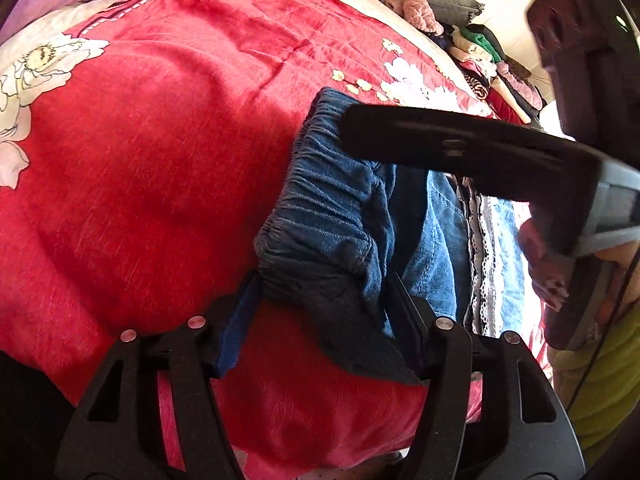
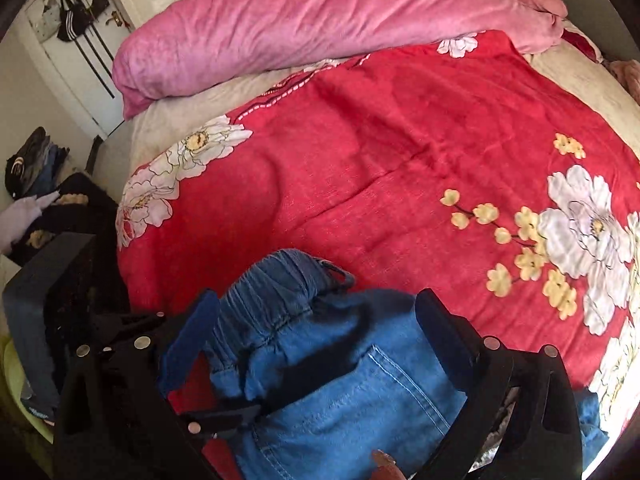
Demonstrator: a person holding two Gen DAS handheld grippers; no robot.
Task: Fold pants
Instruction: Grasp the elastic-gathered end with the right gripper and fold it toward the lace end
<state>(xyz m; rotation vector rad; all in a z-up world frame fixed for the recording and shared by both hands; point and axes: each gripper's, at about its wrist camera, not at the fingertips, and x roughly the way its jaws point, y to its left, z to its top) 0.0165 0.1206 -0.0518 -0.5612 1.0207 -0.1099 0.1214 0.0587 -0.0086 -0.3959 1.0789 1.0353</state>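
A bed (image 2: 360, 168) is covered by a red blanket (image 2: 400, 152) printed with white flowers; a pink quilt (image 2: 304, 16) is rolled at its far side. Bags (image 2: 76, 12) are hung on a white door. The pants (image 2: 320, 360) are laid at the near edge. Their waistband is straddled by the left gripper (image 1: 324, 308), fingers parted; the right gripper (image 2: 316, 344) is spread open above them.

My right tool (image 2: 316, 336) hangs over the blue denim pants (image 2: 340, 392), its fingers standing apart on either side of the elastic waistband (image 2: 280, 292). The pants lie on the red flowered blanket (image 2: 380, 152). A pink duvet (image 2: 320, 12) is bunched beyond the blanket's far edge.
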